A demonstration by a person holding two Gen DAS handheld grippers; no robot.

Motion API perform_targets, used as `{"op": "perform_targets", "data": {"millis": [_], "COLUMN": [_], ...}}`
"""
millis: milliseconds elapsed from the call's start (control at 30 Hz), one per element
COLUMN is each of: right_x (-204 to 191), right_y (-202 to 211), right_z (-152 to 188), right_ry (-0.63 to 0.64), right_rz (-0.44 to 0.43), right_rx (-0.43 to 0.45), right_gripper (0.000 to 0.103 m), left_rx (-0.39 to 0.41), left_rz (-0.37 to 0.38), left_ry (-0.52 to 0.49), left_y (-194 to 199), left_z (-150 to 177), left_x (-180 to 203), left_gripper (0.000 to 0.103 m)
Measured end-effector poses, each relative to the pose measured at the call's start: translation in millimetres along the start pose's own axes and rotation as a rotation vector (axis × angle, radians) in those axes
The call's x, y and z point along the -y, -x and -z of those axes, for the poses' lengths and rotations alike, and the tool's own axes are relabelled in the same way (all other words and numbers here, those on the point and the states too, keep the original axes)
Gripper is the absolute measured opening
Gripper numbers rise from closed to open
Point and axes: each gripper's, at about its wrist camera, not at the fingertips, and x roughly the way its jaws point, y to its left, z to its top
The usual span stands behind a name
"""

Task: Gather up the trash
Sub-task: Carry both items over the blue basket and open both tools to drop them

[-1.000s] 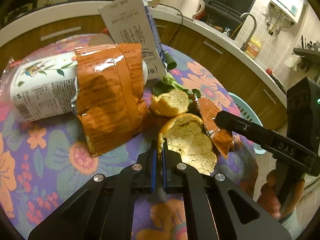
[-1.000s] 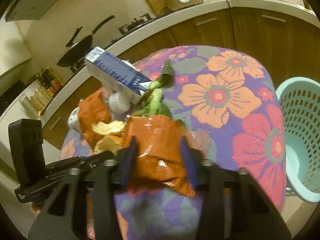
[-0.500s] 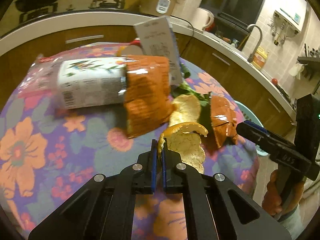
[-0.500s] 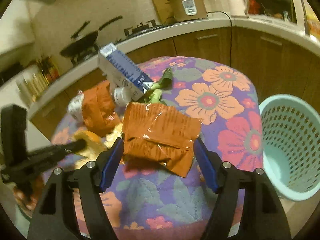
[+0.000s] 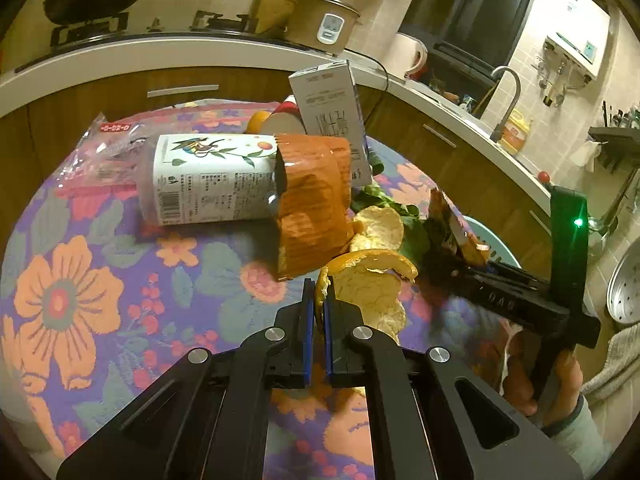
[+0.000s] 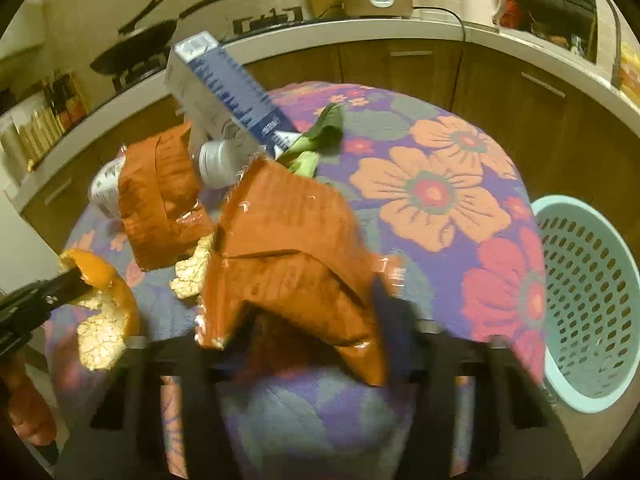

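My left gripper [image 5: 316, 304] is shut on the rim of a large orange peel [image 5: 372, 288], which hangs just above the flowered tablecloth [image 5: 80, 300]. The right wrist view shows that peel [image 6: 104, 312] at the lower left, with the left gripper [image 6: 76, 280] on it. My right gripper [image 6: 304, 320] is blurred; its jaws are closing, with a crumpled orange snack wrapper [image 6: 288, 248] between them. In the left wrist view the right gripper [image 5: 444, 268] holds this wrapper [image 5: 456, 232] upright off the cloth. A teal basket [image 6: 588, 312] stands beside the table on the right.
On the table lie a second orange wrapper [image 5: 312, 208], a white flower-printed canister [image 5: 208, 180] in clear plastic, a tilted milk carton [image 5: 332, 120], green leaves [image 5: 384, 200] and another peel [image 5: 380, 224]. A counter with cabinets curves behind.
The left gripper has drawn back and risen with the peel. The right gripper's jaws spread wide around the orange wrapper, then closed in on it; the wrapper now stands crumpled and raised.
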Motion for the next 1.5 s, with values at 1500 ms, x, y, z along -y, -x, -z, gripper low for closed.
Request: {"op": "perform_targets", "data": {"millis": [1500], "right_x": [263], "right_y": [54], "right_z": [36], "right_ry": [-0.436], "right_rz": [0.203], "right_rx": [-0.020], "right_gripper": [0.015], "left_rx": [-0.169], "left_rz": [0.202], "left_ry": [-0.382], "left_y": [-197], "left_z": [-61], "left_x": [303], "left_gripper": [0.002]}}
